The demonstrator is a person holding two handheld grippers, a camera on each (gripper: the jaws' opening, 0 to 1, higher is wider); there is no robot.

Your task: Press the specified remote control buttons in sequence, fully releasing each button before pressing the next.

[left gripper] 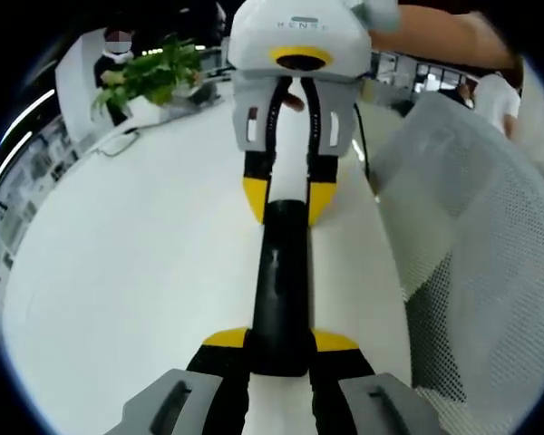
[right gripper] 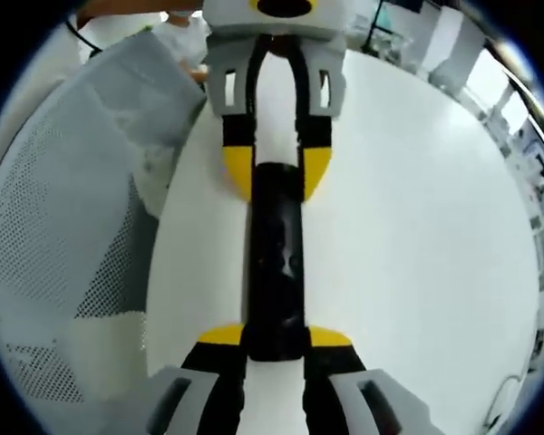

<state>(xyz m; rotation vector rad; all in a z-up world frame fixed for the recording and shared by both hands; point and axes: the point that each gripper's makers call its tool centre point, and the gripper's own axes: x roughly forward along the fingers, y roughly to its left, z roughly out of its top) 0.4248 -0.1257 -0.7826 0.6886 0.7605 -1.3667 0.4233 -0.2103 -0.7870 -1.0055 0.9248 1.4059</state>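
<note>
In the left gripper view the left hand-held gripper [left gripper: 279, 349] is closed narrowly on the near end of a long black remote [left gripper: 283, 290], its yellow tips pressed against both sides of the remote. The remote runs straight away from it along the white worktop [left gripper: 136, 263], and its far end sits between the yellow tips of the right hand-held gripper [left gripper: 286, 195], which faces back from the top of the view and is likewise closed to the remote's width. The right gripper view gives the mirror picture: the right hand-held gripper [right gripper: 275, 343] clamps the near end of the remote [right gripper: 276, 263], and the left hand-held gripper [right gripper: 277, 172] grips the far end from above in the view. The buttons on the remote's face are too dark to make out. Just beside the remote, to the right of the left hand-held gripper, stands a grey mesh chair back [left gripper: 476, 245]. Far beyond, to the left, a potted plant [left gripper: 150, 77] sits on the worktop.
</note>
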